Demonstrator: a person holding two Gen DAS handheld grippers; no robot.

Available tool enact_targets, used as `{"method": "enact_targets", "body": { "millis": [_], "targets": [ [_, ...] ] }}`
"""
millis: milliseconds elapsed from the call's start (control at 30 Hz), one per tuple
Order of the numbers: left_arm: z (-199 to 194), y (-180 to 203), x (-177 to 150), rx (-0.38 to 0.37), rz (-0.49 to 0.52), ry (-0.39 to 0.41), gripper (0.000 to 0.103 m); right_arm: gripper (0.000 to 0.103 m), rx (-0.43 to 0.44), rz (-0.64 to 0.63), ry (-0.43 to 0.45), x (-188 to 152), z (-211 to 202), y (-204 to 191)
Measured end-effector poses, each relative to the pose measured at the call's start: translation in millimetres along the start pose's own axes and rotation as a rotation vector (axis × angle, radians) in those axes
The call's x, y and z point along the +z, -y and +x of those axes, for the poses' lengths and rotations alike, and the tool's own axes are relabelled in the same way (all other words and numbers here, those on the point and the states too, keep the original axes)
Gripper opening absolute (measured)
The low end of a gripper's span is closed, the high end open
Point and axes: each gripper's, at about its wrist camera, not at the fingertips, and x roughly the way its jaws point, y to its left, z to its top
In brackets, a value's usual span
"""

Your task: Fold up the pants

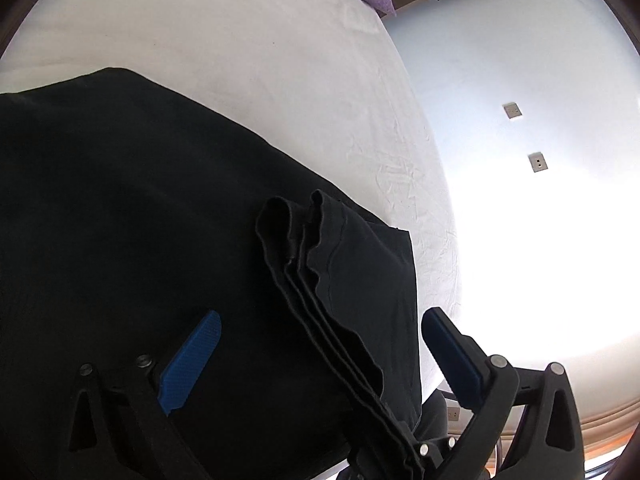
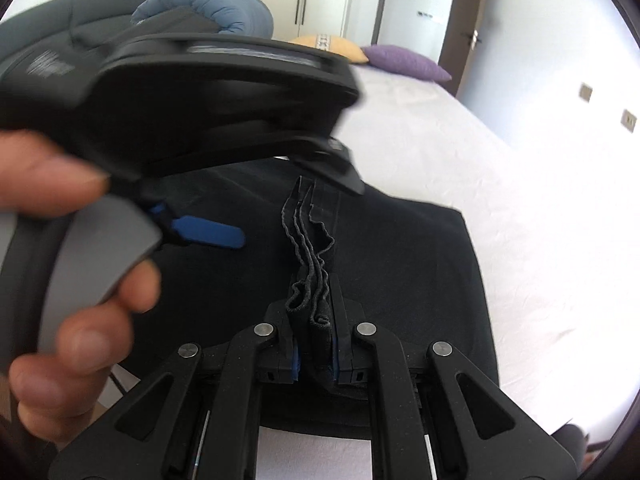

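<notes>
Black pants (image 1: 120, 220) lie spread on a white bed sheet (image 1: 280, 60). Their stacked hem edges (image 1: 320, 272) rise in a ridge off the flat cloth. My left gripper (image 1: 322, 316) stands open wide, one blue pad on each side of that ridge, and neither pad touches it. In the right wrist view my right gripper (image 2: 314, 320) is shut on the bunched hem edges (image 2: 308, 240) and holds them up above the pants (image 2: 400, 260). A hand (image 2: 60, 320) holds the left gripper just ahead, and one of its blue fingers (image 2: 208, 234) shows there.
A purple pillow (image 2: 404, 62) and a yellow pillow (image 2: 332, 46) lie at the head of the bed. A grey chair (image 2: 60, 20) with a blue roll (image 2: 208, 12) stands at the left. The bed's right edge meets a white wall with sockets (image 1: 512, 111).
</notes>
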Motion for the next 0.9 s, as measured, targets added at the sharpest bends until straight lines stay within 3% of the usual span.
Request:
{"method": "enact_targets", "body": {
  "millis": [33, 100, 133, 167, 200, 333, 500, 700, 900],
  "targets": [
    [2, 0, 3, -0.001, -0.002, -0.007, 0.092, 0.009, -0.012, -0.024, 0.009, -3, -6, -2],
    [7, 1, 8, 0.015, 0.003, -0.040, 0.053, 0.009, -0.038, -0.078, 0.025, -4, -9, -11],
    [10, 1, 11, 0.018, 0.012, -0.064, 0.043, 0.009, -0.051, -0.109, 0.034, -5, -12, -15],
    [11, 0, 14, 0.017, 0.023, -0.083, 0.026, 0.009, -0.056, -0.132, 0.043, -5, -13, -19],
    [15, 1, 17, 0.024, 0.035, -0.092, 0.021, 0.009, -0.063, -0.157, 0.052, -5, -15, -24],
    [3, 1, 28, 0.046, 0.100, -0.103, 0.015, 0.009, -0.062, -0.237, 0.076, -10, -27, -41],
    [-20, -9, 38, 0.138, 0.201, -0.107, 0.014, 0.009, -0.021, -0.342, 0.090, -9, -32, -74],
    [-42, -41, 48, 0.254, 0.238, -0.099, 0.013, 0.009, 0.061, -0.452, 0.063, -14, -29, -118],
    [-51, -66, 49, 0.304, 0.240, -0.093, 0.013, 0.009, 0.111, -0.489, 0.030, -18, -26, -146]
  ]
}}
